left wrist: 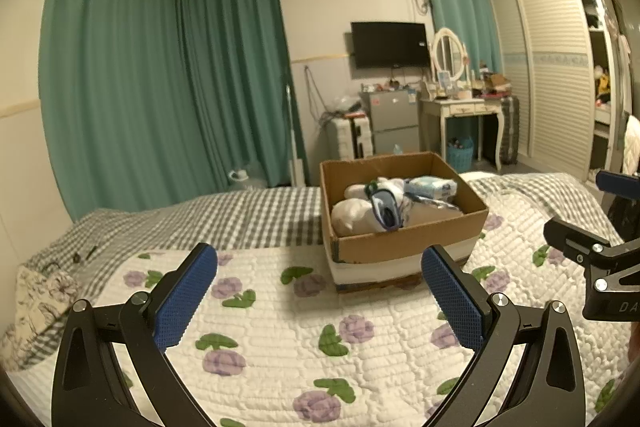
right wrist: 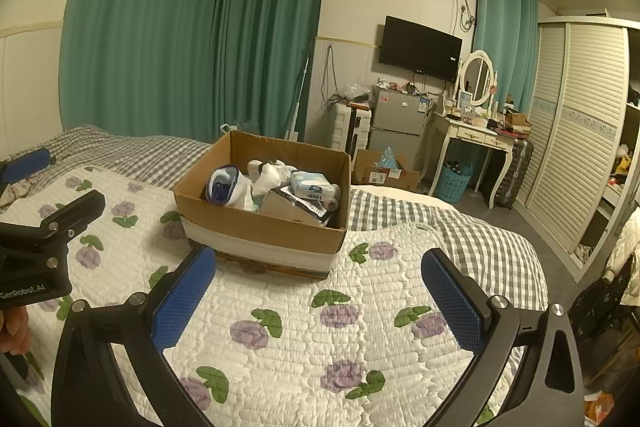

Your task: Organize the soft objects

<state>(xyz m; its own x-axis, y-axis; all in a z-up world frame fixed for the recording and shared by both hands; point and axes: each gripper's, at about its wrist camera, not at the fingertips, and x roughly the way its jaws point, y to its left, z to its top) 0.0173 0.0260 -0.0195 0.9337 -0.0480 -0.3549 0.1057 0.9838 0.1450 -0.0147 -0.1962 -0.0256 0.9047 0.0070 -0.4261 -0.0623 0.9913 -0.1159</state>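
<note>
An open cardboard box stands on the quilted floral bedspread; it also shows in the right wrist view. Inside lie white soft bundles, a blue-trimmed cloth and a tissue pack, also seen in the right wrist view. My left gripper is open and empty, hovering over the bedspread short of the box. My right gripper is open and empty, also short of the box, and shows at the right edge of the left wrist view.
A grey checked sheet covers the bed beyond the quilt. A floral pillow lies at the left edge. Behind the bed stand a small fridge, a dressing table, a blue basket and a louvred wardrobe.
</note>
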